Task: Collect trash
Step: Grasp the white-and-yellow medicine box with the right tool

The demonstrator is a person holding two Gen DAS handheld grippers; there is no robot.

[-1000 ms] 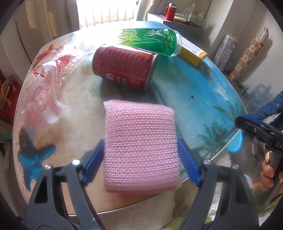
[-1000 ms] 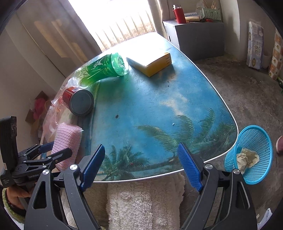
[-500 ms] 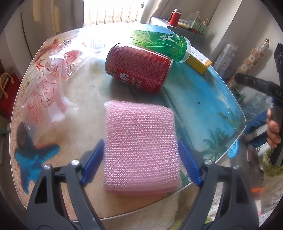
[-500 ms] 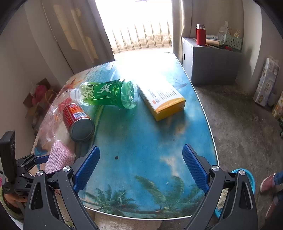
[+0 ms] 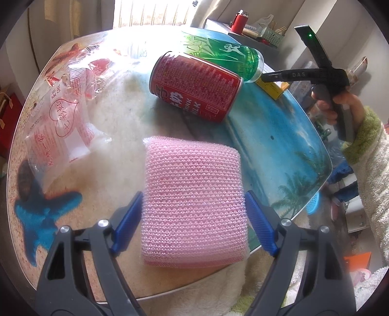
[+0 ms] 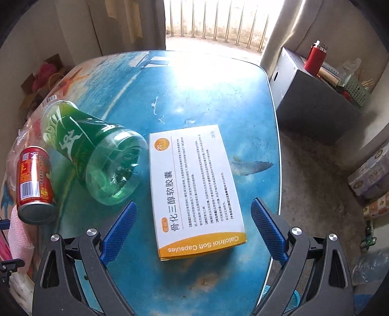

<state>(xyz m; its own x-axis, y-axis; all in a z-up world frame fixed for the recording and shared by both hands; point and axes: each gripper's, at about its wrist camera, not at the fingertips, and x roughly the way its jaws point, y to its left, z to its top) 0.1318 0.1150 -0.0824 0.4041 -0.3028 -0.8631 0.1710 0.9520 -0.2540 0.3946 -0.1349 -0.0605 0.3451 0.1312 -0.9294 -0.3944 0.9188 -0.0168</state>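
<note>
Early going here: nearly all the trash looks to be sitting on the desk [image 6: 218,80], so by this view most of the collecting is ahead. The left gripper [image 5: 192,218] points down over the pink mesh sponge [image 5: 193,201] at the near edge, jaws wide around it, the blue pads at or just off its two sides, and whether they press on it cannot be told. The right gripper [image 6: 192,226] hangs above the white-and-orange capsule box [image 6: 194,187], jaws spread wide either side of it with clear gaps, nothing held. Left to gather: the red can [image 6: 34,184] on its side, the green bottle [image 6: 94,153] lying just beside the box, and the crinkled clear wrapper [image 5: 63,116] at the far left. The blue basket [image 5: 312,205] peeks out below the desk's right edge, well apart from everything. The desk wears a glossy seaside print, palms and a starfish, glaring under the barred window [image 6: 218,21]. Beyond it sit a bare concrete floor, a grey cabinet [image 6: 313,107] with a red flask [image 6: 316,58] on top, and boxes along the wall.
</note>
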